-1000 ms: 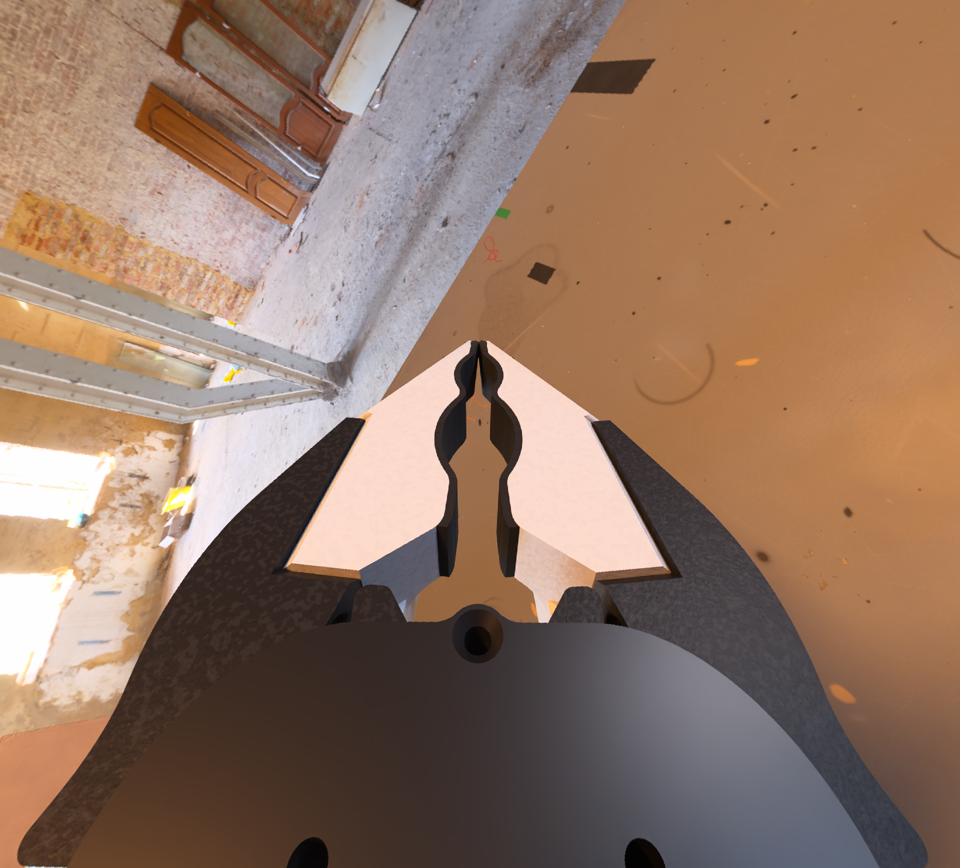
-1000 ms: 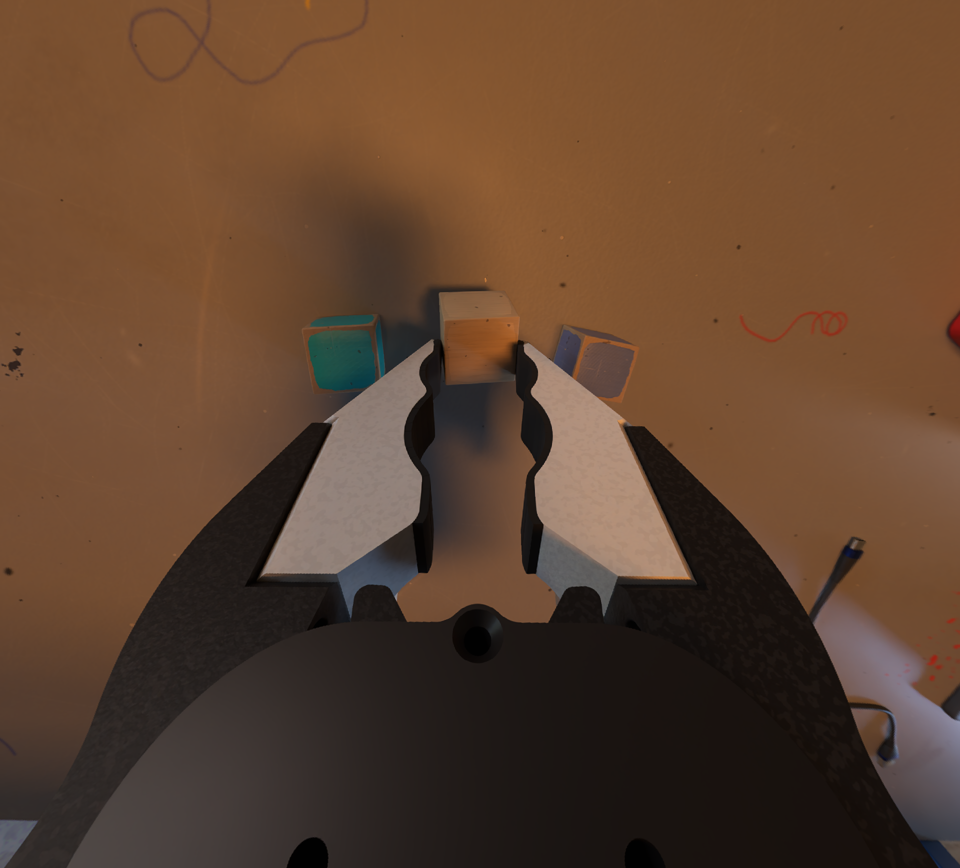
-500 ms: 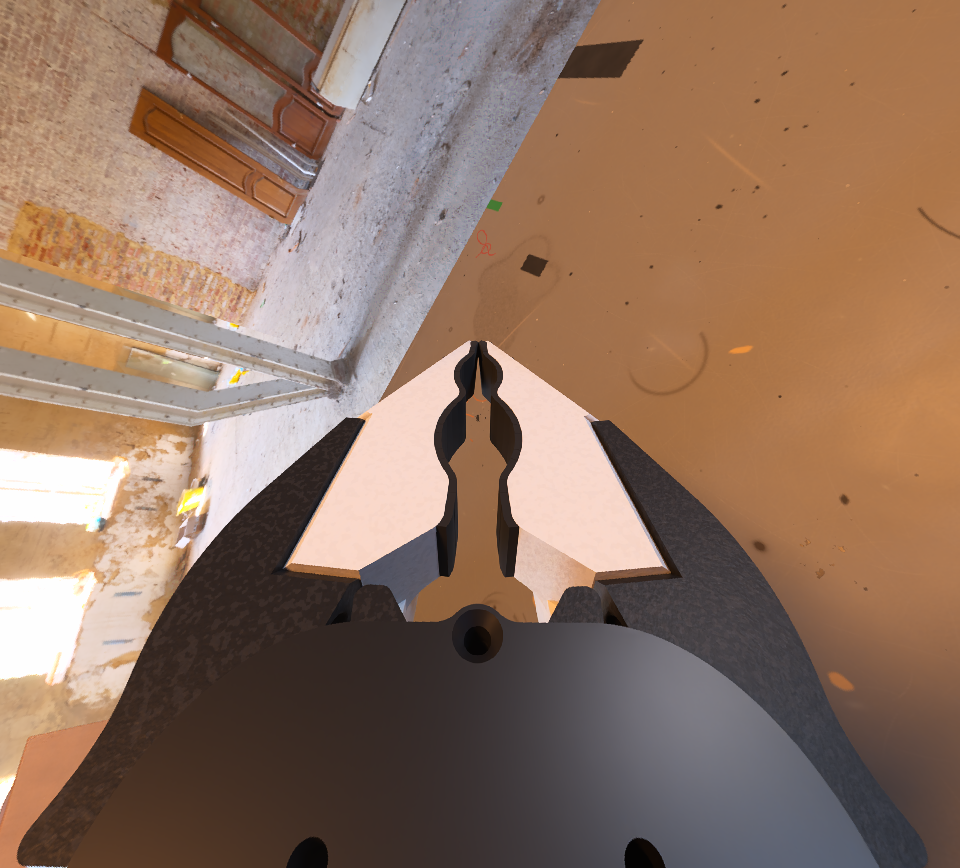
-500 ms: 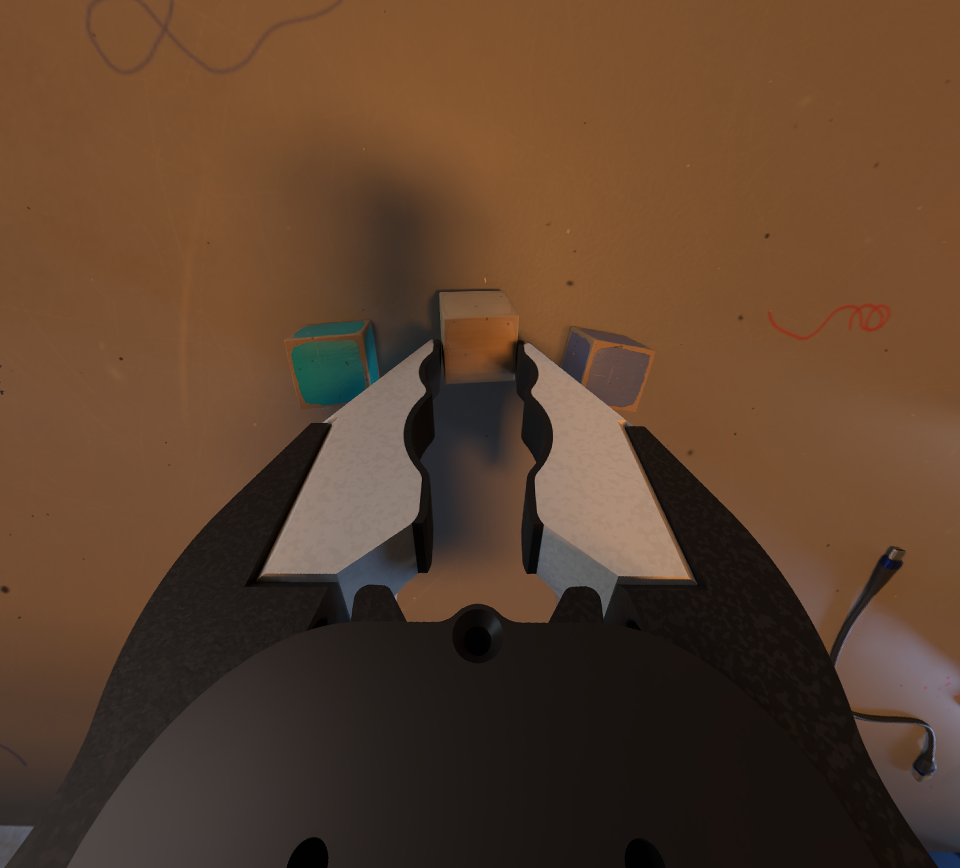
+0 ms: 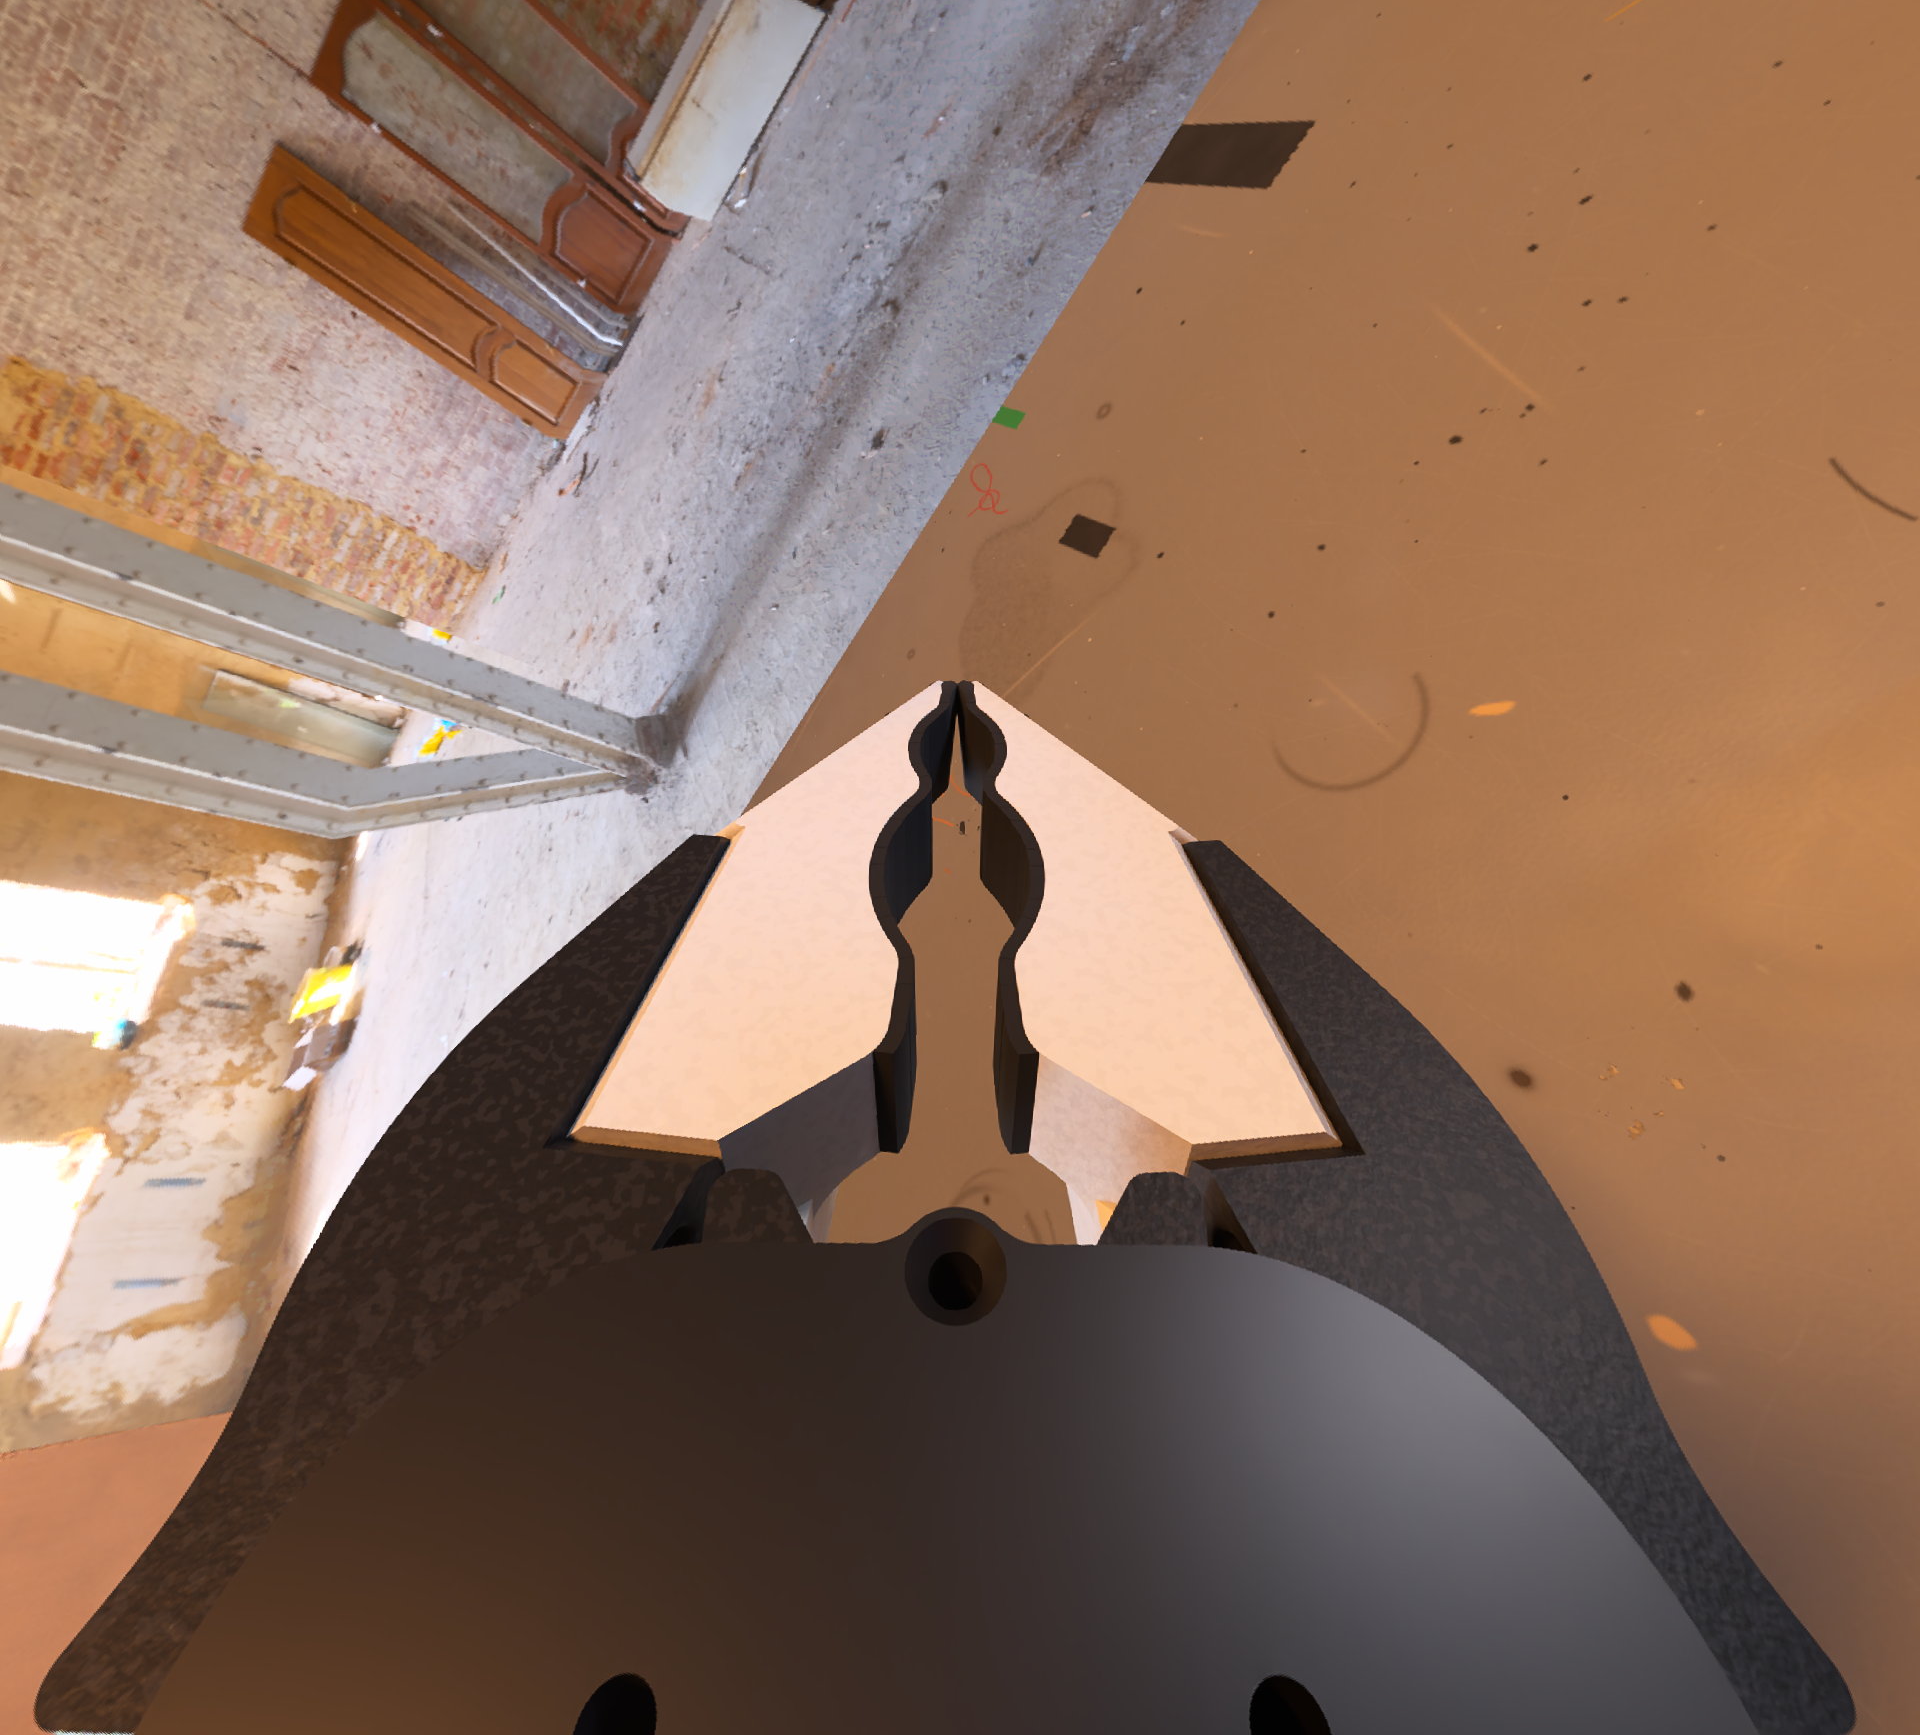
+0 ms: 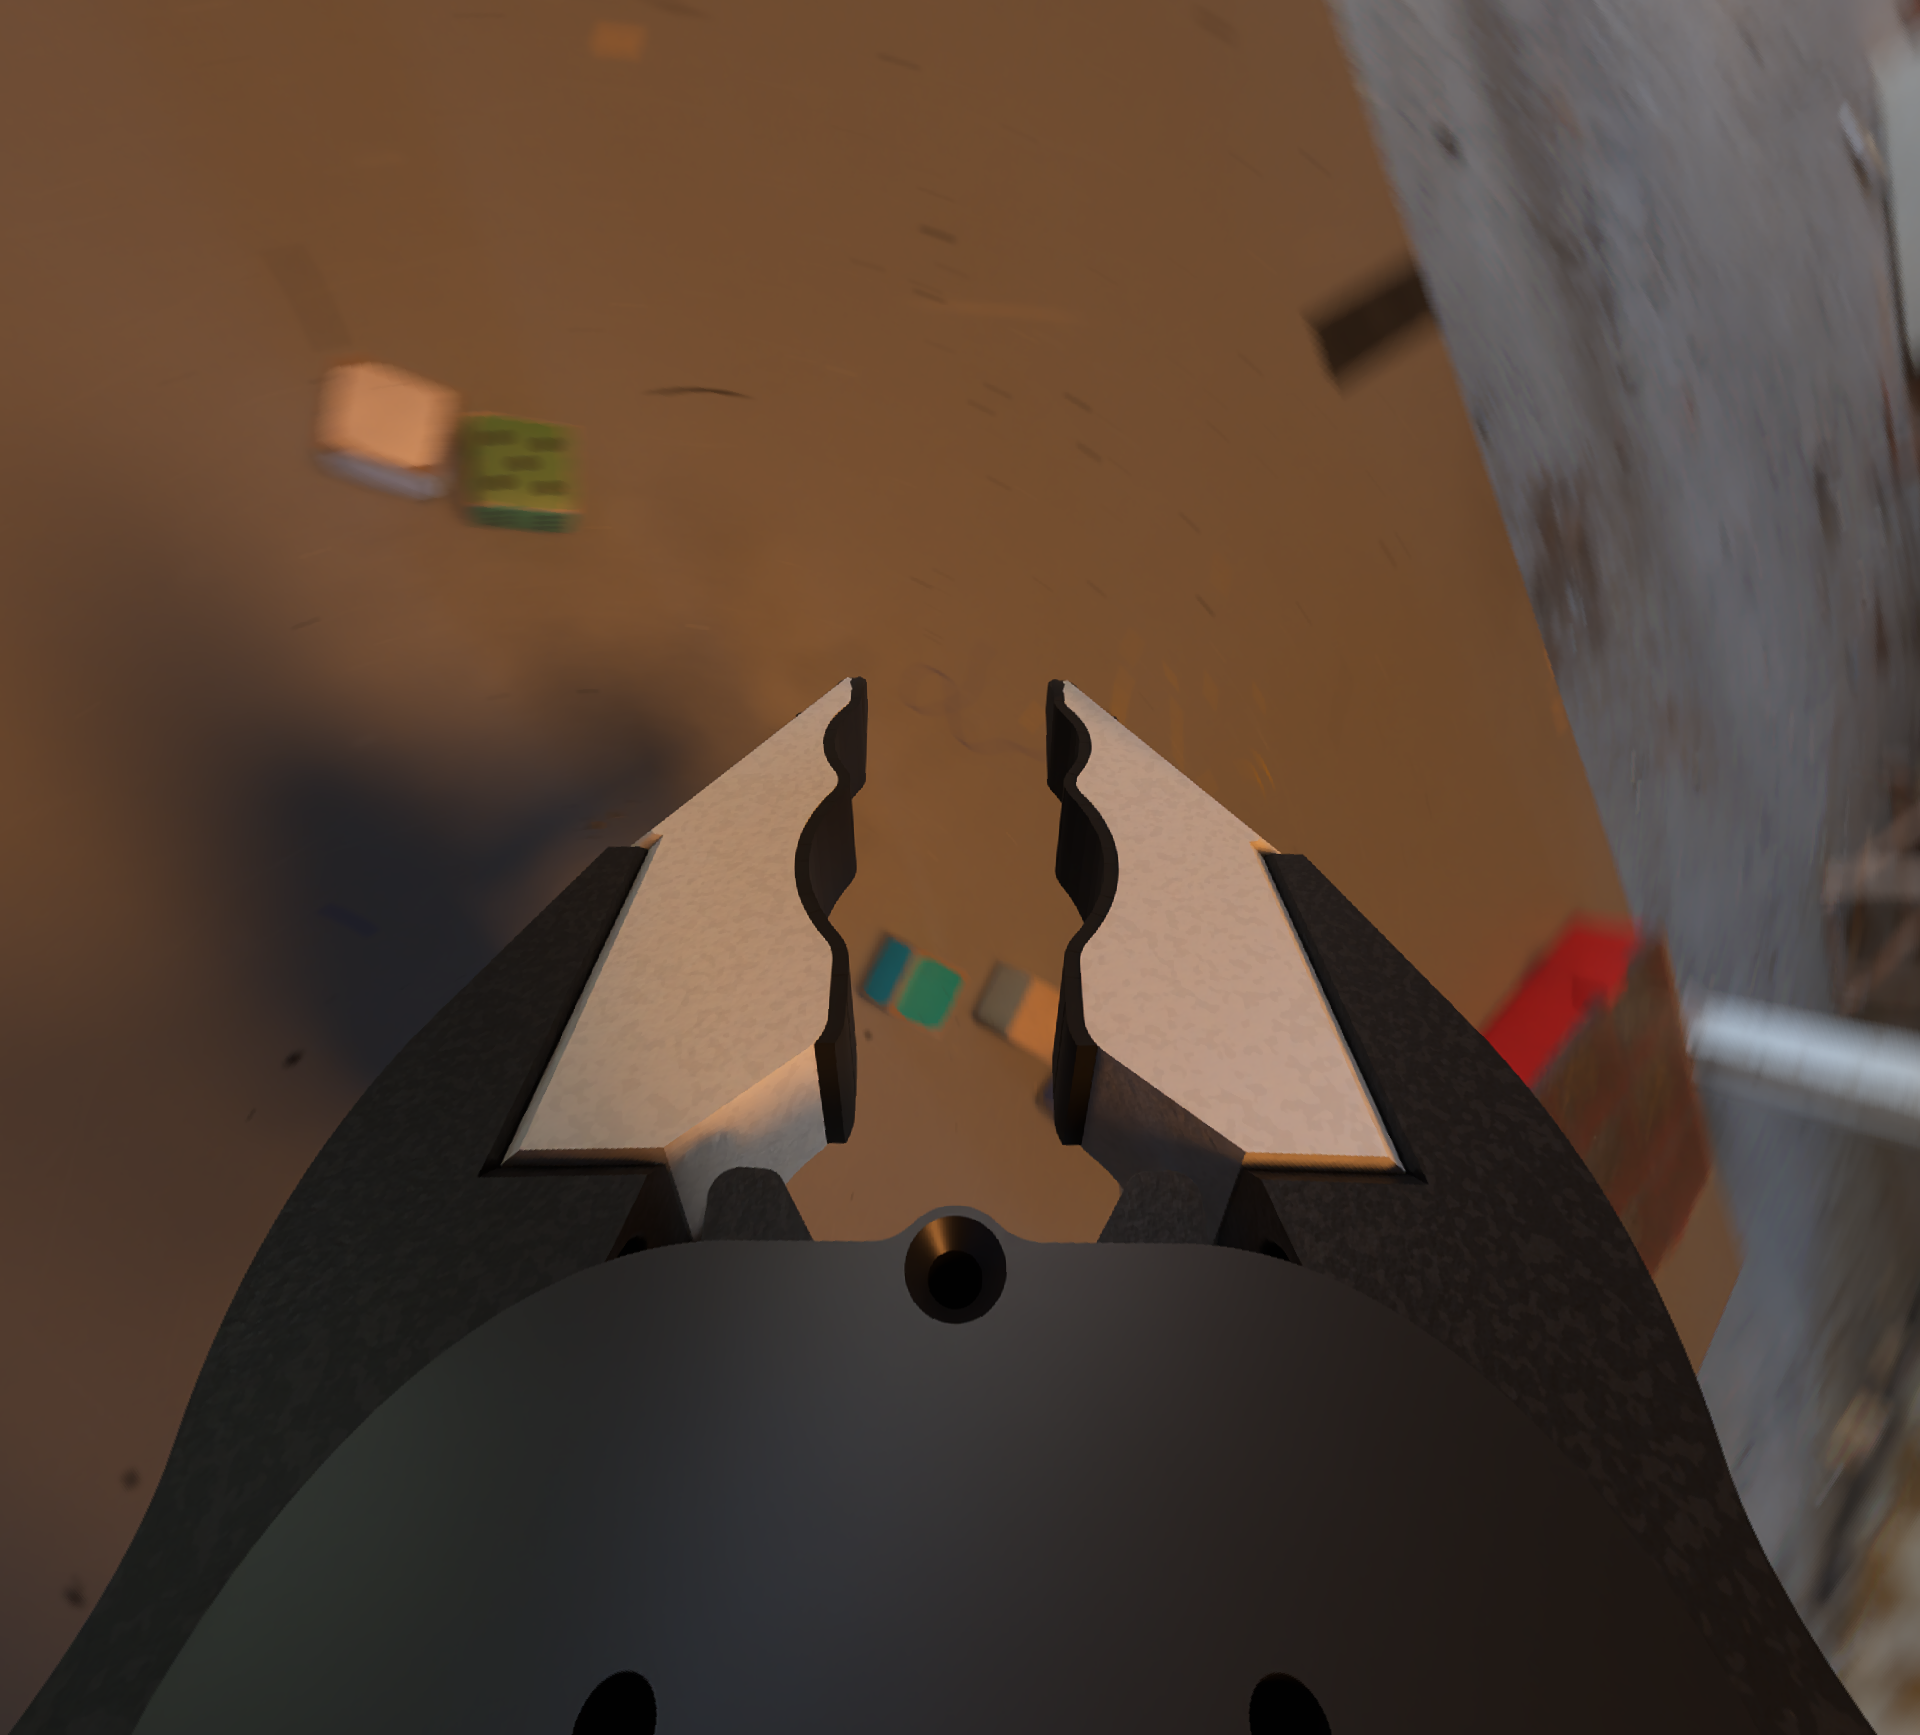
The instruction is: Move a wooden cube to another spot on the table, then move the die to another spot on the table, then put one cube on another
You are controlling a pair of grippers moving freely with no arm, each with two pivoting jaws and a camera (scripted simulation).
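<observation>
The left tool (image 5: 956, 696) has its tips pressed together with nothing between them, hanging over a bare stretch of the brown tabletop (image 5: 1455, 542) near its edge. None of the task's things appear in the left wrist view; it alone shows the concrete floor (image 5: 831, 283) and leaning wooden doors (image 5: 468, 158) off to the tool's left.

The right wrist view (smeared with blur) carries everything else. The right tool (image 6: 956, 698) is spread and holds nothing. Low between its fingers (image 6: 727, 937), well behind the tips, a teal cube (image 6: 914, 987) and a pale wooden cube (image 6: 1018, 1010) sit on the tabletop near each other. Far ahead and to the tool's left, another pale cube (image 6: 387, 426) lies just beside a green block (image 6: 520, 472); which is the die I cannot tell. A red thing (image 6: 1558, 989) shows at the tool's right, by the tabletop's edge.
</observation>
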